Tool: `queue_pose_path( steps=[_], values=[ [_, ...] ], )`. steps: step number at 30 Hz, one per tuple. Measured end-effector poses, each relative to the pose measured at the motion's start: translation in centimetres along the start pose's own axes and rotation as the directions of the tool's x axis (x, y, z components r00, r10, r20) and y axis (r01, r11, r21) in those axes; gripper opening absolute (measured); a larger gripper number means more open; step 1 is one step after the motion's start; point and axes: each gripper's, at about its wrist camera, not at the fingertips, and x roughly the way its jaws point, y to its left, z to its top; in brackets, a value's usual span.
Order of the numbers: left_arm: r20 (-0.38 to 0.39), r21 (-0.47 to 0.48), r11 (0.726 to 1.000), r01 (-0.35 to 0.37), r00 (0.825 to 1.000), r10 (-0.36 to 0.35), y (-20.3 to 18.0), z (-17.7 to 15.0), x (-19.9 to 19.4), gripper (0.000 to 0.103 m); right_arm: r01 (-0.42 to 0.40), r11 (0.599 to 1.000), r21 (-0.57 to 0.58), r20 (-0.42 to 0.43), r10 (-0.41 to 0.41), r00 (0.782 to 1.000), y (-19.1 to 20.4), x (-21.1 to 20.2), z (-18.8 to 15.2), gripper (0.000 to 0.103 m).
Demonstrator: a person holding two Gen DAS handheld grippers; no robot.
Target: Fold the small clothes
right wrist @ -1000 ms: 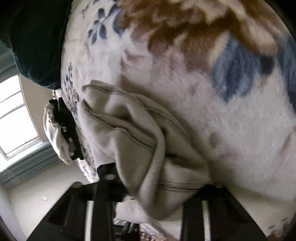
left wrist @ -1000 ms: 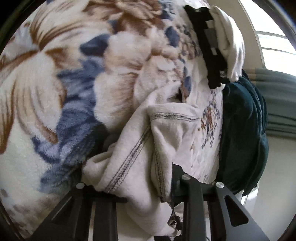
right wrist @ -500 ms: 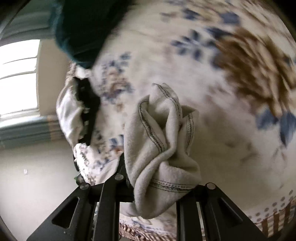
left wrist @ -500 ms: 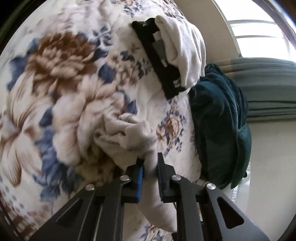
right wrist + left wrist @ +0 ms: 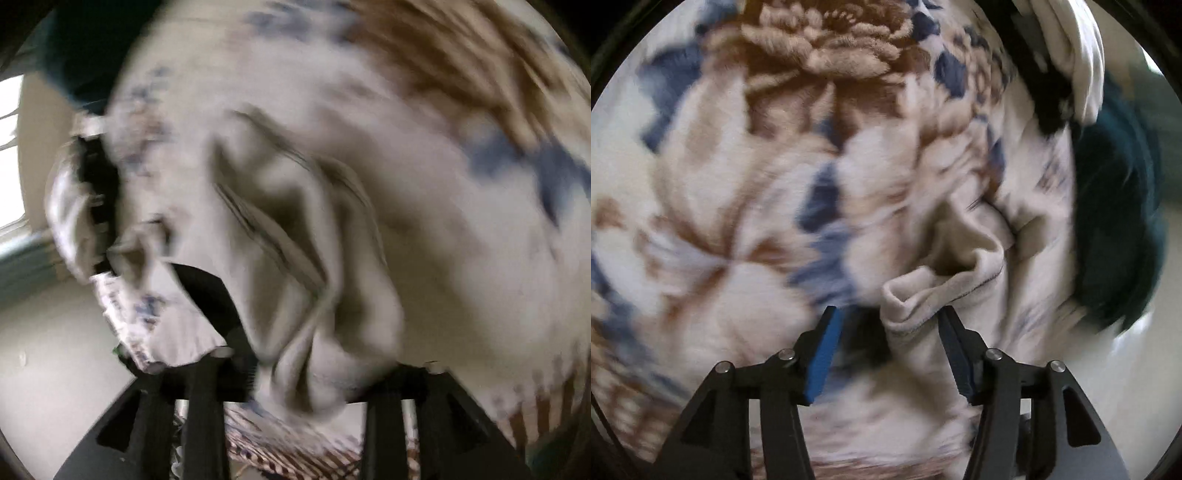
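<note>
A cream garment [image 5: 960,258] with dark stitching lies crumpled on the floral blanket [image 5: 757,206]. My left gripper [image 5: 890,314] is opening, blue pads well apart. A fold of the garment rests against the right pad, while the left pad is clear of it. In the blurred right wrist view the same garment [image 5: 314,280] is bunched up and fills the gap of my right gripper [image 5: 325,365]. Those jaws are opening too, but cloth and blur hide the pads, so I cannot tell whether they still press on it.
A folded pile of black and white clothes [image 5: 1075,62] [image 5: 74,206] sits at the blanket's far edge beside a dark teal cushion [image 5: 1115,221] [image 5: 81,44]. The blanket's edge [image 5: 147,325] drops to a pale floor [image 5: 55,369]. A bright window [image 5: 11,147] is at the left.
The left jaws, pinched on the cloth half a second ago, now stand apart and the cloth has slumped to the right pad. Both views have swung and blurred; the right gripper's bunch looks looser.
</note>
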Motion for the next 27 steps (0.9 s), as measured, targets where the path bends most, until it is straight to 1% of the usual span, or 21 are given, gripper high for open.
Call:
queue_pose_path(
  steps=[2, 3, 4, 5, 6, 7, 8, 9, 10, 11, 13, 15, 16, 17, 19, 20, 21, 22, 23, 25, 27],
  values=[
    [-0.001, 0.094, 0.992, -0.083, 0.997, 0.083, -0.6, -0.1, -0.6, 0.054, 0.039, 0.999, 0.015, 0.017, -0.039, 0.999, -0.9, -0.8, -0.6, 0.048],
    [0.009, 0.151, 0.978, -0.14, 0.99, 0.141, -1.3, -0.1, -1.0, 0.054, 0.071, 0.997, 0.009, 0.041, -0.071, 0.997, -0.8, -1.7, -1.0, 0.052],
    [0.025, 0.191, 0.967, -0.167, 0.986, 0.165, -1.8, 0.0, -1.3, 0.054, 0.099, 0.995, -0.003, 0.067, -0.099, 0.993, -0.4, -2.5, -1.4, 0.052],
    [0.052, 0.235, 0.951, -0.201, 0.98, 0.194, -2.5, 0.1, -1.6, 0.056, 0.137, 0.99, -0.018, 0.105, -0.134, 0.985, 0.4, -3.7, -1.9, 0.052],
    [0.082, 0.277, 0.928, -0.249, 0.968, 0.236, -3.1, 0.2, -1.7, 0.065, 0.147, 0.988, -0.046, 0.148, -0.139, 0.979, 1.8, -4.9, -2.3, 0.052],
    [0.139, 0.326, 0.89, -0.318, 0.948, 0.287, -3.8, 0.4, -1.8, 0.071, 0.135, 0.988, -0.078, 0.176, -0.12, 0.977, 3.3, -5.8, -2.6, 0.055],
    [0.181, 0.348, 0.867, -0.356, 0.933, 0.31, -4.1, 0.6, -1.7, 0.071, 0.116, 0.985, -0.131, 0.186, -0.091, 0.978, 5.7, -6.0, -2.5, 0.059],
    [0.245, 0.375, 0.826, -0.421, 0.904, 0.35, -4.3, 0.7, -1.5, 0.071, 0.085, 0.981, -0.175, 0.172, -0.054, 0.984, 8.0, -5.4, -2.1, 0.059],
    [0.275, 0.382, 0.799, -0.465, 0.882, 0.382, -4.3, 1.0, -1.2, 0.071, 0.052, 0.978, -0.203, 0.157, -0.02, 0.987, 9.6, -4.8, -1.7, 0.059],
    [0.272, 0.384, 0.776, -0.501, 0.864, 0.423, -3.9, 1.6, -0.4, 0.071, 0.019, 0.972, -0.236, 0.129, 0.012, 0.992, 12.1, -3.3, -0.7, 0.059],
    [0.241, 0.374, 0.759, -0.533, 0.846, 0.475, -2.6, 2.6, 1.1, 0.071, -0.016, 0.961, -0.277, 0.084, 0.041, 0.996, 15.4, -0.7, 0.8, 0.059],
    [0.22, 0.361, 0.769, -0.527, 0.85, 0.479, -1.3, 3.2, 2.0, 0.072, -0.03, 0.949, -0.314, 0.043, 0.046, 0.998, 18.7, 2.8, 2.7, 0.059],
    [0.22, 0.357, 0.782, -0.51, 0.86, 0.46, -0.8, 3.4, 2.3, 0.076, -0.043, 0.942, -0.332, -0.002, 0.045, 0.999, 20.0, 4.8, 3.6, 0.059],
    [0.218, 0.359, 0.79, -0.497, 0.868, 0.447, -0.6, 3.6, 2.4, 0.079, -0.02, 0.942, -0.336, -0.022, 0.013, 1.0, 21.3, 7.1, 4.9, 0.059],
    [0.208, 0.363, 0.799, -0.479, 0.878, 0.431, -0.3, 3.9, 2.6, 0.091, -0.016, 0.936, -0.353, -0.069, -0.009, 0.998, 23.0, 10.4, 6.0, 0.059],
    [0.191, 0.368, 0.81, -0.457, 0.889, 0.415, -0.1, 4.2, 3.0, 0.098, 0.001, 0.926, -0.377, -0.093, -0.039, 0.995, 23.9, 11.9, 6.2, 0.052],
    [0.174, 0.374, 0.818, -0.437, 0.9, 0.401, 0.0, 4.4, 3.4, 0.103, 0.024, 0.915, -0.403, -0.075, -0.059, 0.995, 24.5, 12.4, 6.1, 0.039],
    [0.167, 0.375, 0.806, -0.457, 0.889, 0.426, 0.1, 4.5, 4.1, 0.103, 0.043, 0.892, -0.451, -0.04, -0.068, 0.997, 25.3, 12.2, 5.5, 0.007],
    [0.166, 0.38, 0.797, -0.47, 0.882, 0.441, 0.5, 4.6, 4.7, 0.103, 0.066, 0.842, -0.535, 0.0, -0.079, 0.997, 26.5, 11.6, 3.9, 0.004],
    [0.167, 0.369, 0.788, -0.493, 0.869, 0.466, 0.4, 4.5, 5.0, 0.103, 0.092, 0.772, -0.629, 0.045, -0.081, 0.996, 27.8, 10.4, 0.8, 0.004],
    [0.147, 0.365, 0.794, -0.487, 0.872, 0.467, 0.3, 4.6, 5.1, 0.103, 0.116, 0.681, -0.723, 0.073, -0.092, 0.993, 28.4, 9.2, -3.3, 0.004]
  ],
)
